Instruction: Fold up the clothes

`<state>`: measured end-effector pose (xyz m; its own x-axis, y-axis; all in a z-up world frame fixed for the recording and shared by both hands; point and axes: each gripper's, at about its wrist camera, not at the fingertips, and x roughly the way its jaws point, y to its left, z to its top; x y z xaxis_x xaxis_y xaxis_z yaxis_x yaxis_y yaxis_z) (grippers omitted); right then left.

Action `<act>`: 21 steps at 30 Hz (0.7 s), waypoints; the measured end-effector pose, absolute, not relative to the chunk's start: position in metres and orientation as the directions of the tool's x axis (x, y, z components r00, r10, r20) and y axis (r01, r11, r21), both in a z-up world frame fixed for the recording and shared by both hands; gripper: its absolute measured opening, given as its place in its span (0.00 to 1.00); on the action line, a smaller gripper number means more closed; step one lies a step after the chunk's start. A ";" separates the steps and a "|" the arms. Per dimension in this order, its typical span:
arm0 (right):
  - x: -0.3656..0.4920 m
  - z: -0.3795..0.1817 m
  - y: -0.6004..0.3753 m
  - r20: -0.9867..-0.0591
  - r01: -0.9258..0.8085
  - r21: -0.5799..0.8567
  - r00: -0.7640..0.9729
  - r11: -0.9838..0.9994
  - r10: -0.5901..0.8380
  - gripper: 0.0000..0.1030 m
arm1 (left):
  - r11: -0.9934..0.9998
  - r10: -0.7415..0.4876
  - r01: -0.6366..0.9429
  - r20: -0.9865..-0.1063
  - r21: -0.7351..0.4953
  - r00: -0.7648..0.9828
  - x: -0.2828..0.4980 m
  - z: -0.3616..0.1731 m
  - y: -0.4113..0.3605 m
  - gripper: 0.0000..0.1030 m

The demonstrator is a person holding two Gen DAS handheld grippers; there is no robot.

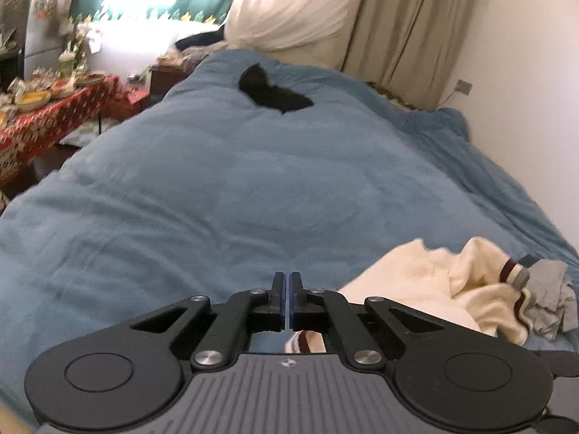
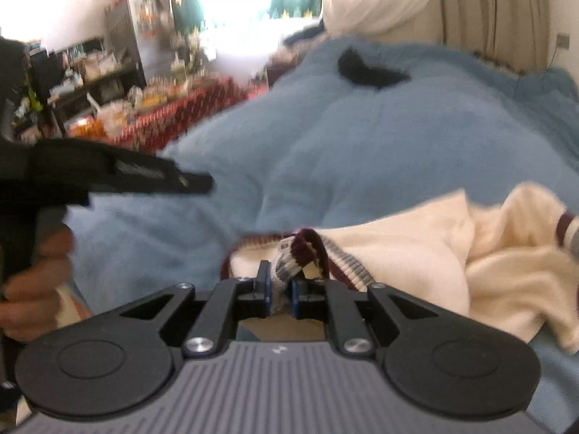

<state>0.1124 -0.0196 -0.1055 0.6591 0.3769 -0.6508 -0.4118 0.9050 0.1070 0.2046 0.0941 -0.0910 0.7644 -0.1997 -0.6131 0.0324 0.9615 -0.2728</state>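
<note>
Right gripper (image 2: 278,291) pinches striped collar of cream sweater (image 2: 416,253); body trails to its right on blue duvet (image 2: 362,137). Left gripper (image 1: 286,289) closed w/ nothing, further left.

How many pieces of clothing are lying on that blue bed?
3: a cream sweater at the near right, its collar in the right gripper; a grey garment beside it; a black garment far off. More may be hidden.

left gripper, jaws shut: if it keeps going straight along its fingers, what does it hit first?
Probably the blue duvet. The left gripper points down over bare bedding; the cream sweater lies to its right, the black garment far beyond. Depth is uncertain.
</note>
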 end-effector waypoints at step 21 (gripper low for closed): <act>0.106 -0.141 -0.128 -0.748 -0.359 0.099 0.588 0.928 0.307 0.32 | 0.921 -0.369 0.125 -0.718 -0.370 0.590 0.167 -0.150 0.077 0.10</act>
<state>0.1063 -0.1277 -0.1410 0.5879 0.3069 -0.7485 -0.3587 0.9282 0.0989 0.1671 0.0772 -0.1502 0.5900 -0.3687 -0.7183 0.1250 0.9207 -0.3698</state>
